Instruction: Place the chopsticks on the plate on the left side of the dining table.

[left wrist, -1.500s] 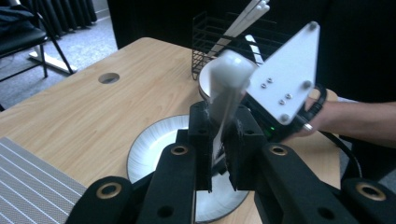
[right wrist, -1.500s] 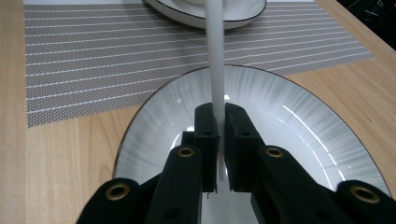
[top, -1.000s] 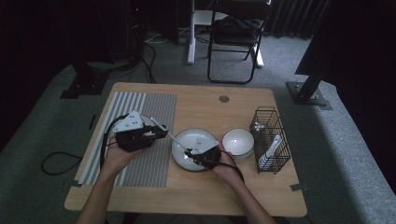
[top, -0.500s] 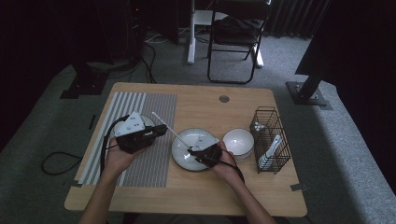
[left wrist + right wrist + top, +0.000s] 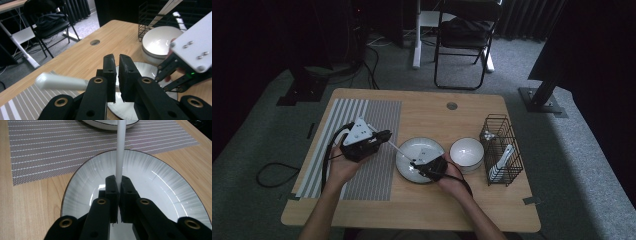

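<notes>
My left gripper [image 5: 379, 138] clamps the handle end of the white spoon [image 5: 399, 150], left of the plate [image 5: 426, 149]; my right gripper [image 5: 418, 166] pinches its other end over the plate. It is light, stiff and slick, so I grip the ends.

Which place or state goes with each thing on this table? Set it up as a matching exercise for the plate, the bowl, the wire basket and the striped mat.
Things:
1. plate
2. bowl
3. wire basket
4. striped mat

Places or states:
A. holds a white utensil
B. stands between the plate and the wire basket
C. covers the left part of the table
D. lies mid-table, just right of the striped mat

Pairs: 1-D, 2-B, 3-A, 4-C
</notes>
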`<state>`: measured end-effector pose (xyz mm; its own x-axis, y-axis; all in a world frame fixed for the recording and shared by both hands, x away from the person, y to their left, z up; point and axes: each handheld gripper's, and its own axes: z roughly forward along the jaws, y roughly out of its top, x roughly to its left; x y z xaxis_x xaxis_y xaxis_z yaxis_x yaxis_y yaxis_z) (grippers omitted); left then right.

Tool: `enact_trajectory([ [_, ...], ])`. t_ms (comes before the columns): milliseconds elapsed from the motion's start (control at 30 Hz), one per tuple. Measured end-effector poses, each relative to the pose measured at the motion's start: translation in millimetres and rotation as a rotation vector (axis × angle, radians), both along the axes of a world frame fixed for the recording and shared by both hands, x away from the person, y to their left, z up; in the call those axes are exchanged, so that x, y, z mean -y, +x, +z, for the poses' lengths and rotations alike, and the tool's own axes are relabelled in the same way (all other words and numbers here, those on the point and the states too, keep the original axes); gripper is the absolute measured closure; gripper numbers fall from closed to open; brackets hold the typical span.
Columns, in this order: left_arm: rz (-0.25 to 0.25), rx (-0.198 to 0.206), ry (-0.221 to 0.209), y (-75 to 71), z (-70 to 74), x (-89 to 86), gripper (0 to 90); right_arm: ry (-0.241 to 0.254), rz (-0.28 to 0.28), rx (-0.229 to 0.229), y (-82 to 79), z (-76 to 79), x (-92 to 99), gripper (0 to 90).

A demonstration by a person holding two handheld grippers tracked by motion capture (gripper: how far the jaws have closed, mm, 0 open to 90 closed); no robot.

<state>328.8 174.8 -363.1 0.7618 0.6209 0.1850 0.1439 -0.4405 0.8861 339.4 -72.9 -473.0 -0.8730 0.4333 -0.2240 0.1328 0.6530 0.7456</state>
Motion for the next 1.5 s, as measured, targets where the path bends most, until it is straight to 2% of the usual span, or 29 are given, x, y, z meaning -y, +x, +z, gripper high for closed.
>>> enact_trajectory([
  [233,0.036,-0.016,0.042,7.8,-12.6,3.6,84.1,-0.003,0.005,0.011,-7.5,2.1,9.7,86.8],
  [300,0.039,-0.032,0.048,10.8,-17.0,2.8,83.8,-0.004,0.006,0.017,-7.8,2.9,12.5,86.8],
  [400,0.053,-0.075,0.057,17.3,-26.2,0.6,82.8,0.007,0.009,0.015,-8.6,4.2,15.9,86.9],
  [567,0.073,-0.132,0.047,26.0,-39.8,-5.4,82.0,-0.002,0.006,0.008,-9.3,3.7,19.1,86.9],
  [700,0.073,-0.142,0.018,26.1,-40.0,-9.2,78.7,-0.016,0.004,-0.009,-7.1,2.7,17.8,86.9],
  [800,0.058,-0.136,-0.007,25.2,-35.4,-11.4,74.4,-0.044,0.009,-0.017,-4.3,2.2,11.0,86.8],
  [1033,0.06,-0.127,-0.008,27.5,-29.1,-15.0,70.7,-0.08,0.058,-0.028,0.4,3.3,-15.8,86.9],
  [1300,0.08,-0.134,-0.013,34.0,-20.7,-28.4,70.4,-0.129,0.122,-0.02,10.1,6.8,-52.0,86.9],
  [1500,0.091,-0.138,-0.03,35.4,-19.6,-34.1,70.5,-0.168,0.164,-0.014,18.7,8.7,-77.1,86.8],
])
